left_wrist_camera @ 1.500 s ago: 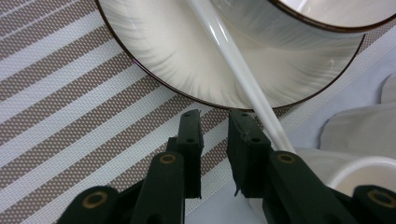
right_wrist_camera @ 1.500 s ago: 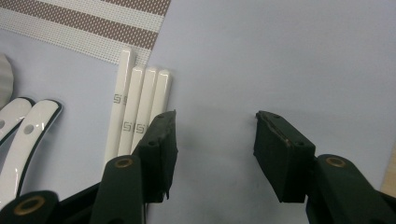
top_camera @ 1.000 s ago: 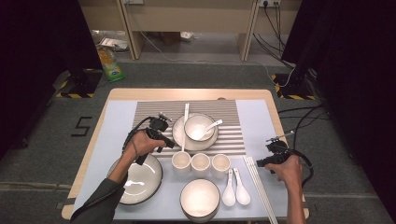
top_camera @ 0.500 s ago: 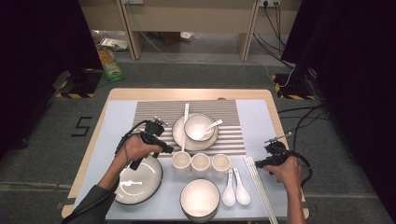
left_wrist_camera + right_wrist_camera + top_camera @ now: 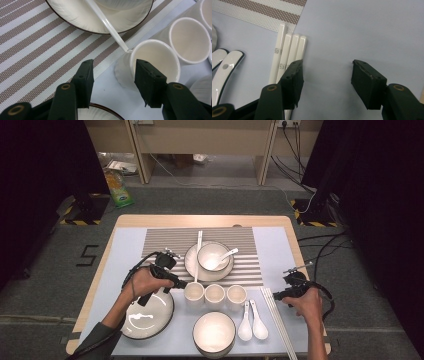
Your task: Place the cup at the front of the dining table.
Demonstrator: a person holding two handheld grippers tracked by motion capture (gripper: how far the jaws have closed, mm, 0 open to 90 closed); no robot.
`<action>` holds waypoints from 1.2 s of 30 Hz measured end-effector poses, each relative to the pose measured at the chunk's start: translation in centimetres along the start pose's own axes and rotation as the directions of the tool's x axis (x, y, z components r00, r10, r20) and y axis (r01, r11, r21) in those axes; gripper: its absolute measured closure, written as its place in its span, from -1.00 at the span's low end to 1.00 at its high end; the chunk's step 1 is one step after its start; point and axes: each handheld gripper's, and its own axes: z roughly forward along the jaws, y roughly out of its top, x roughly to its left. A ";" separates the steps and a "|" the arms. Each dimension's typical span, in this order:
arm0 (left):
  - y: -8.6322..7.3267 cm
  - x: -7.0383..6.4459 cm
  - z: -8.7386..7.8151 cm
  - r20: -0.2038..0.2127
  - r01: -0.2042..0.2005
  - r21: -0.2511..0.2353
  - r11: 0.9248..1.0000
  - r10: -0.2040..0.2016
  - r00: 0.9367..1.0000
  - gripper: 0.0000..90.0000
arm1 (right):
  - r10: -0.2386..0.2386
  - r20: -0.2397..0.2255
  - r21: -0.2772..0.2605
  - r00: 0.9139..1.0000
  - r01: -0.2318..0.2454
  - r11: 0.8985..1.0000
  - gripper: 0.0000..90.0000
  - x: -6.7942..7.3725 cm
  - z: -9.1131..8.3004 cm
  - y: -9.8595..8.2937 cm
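Note:
Three small white cups stand in a row; the left cup (image 5: 194, 292) (image 5: 155, 62) is at my left gripper (image 5: 181, 284) (image 5: 113, 75). That gripper is open, one jaw outside the cup's near wall and the other over its mouth. A long white chopstick (image 5: 107, 25) lies from the plate down to this cup's rim. My right gripper (image 5: 276, 295) (image 5: 327, 75) is open just above the blue mat, with white chopsticks (image 5: 277, 320) (image 5: 287, 55) beside its left jaw and nothing between the jaws.
A bowl with a spoon (image 5: 212, 256) sits on a plate (image 5: 191, 265) on the striped mat (image 5: 165, 242). A large plate (image 5: 147, 317) lies under my left hand. An empty bowl (image 5: 214, 332) and two spoons (image 5: 252, 320) are near the front edge.
My left gripper has slid down and toward the left cup until its jaws reach the rim. My right gripper has shifted slightly left toward the chopsticks.

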 end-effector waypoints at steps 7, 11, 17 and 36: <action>-0.4 -0.5 -0.1 0.000 -0.015 0.001 1.000 0.015 1.000 0.06 | -0.002 0.002 -0.002 1.000 0.002 1.000 -0.05 0.1 0.0 0.0; -0.5 -0.7 -0.2 0.006 -0.024 0.003 1.000 0.024 1.000 0.01 | -0.005 0.005 -0.002 1.000 0.005 1.000 -0.05 0.1 0.0 0.0; -0.3 -1.3 0.0 0.013 -0.034 0.002 0.999 0.034 0.999 0.01 | -0.009 0.008 0.000 1.000 0.009 1.000 -0.06 0.1 0.1 0.0; 0.3 -2.1 2.6 0.010 -0.064 0.068 0.996 0.063 0.998 0.24 | -0.009 0.007 -0.001 1.000 0.009 1.000 -0.07 0.1 0.1 0.0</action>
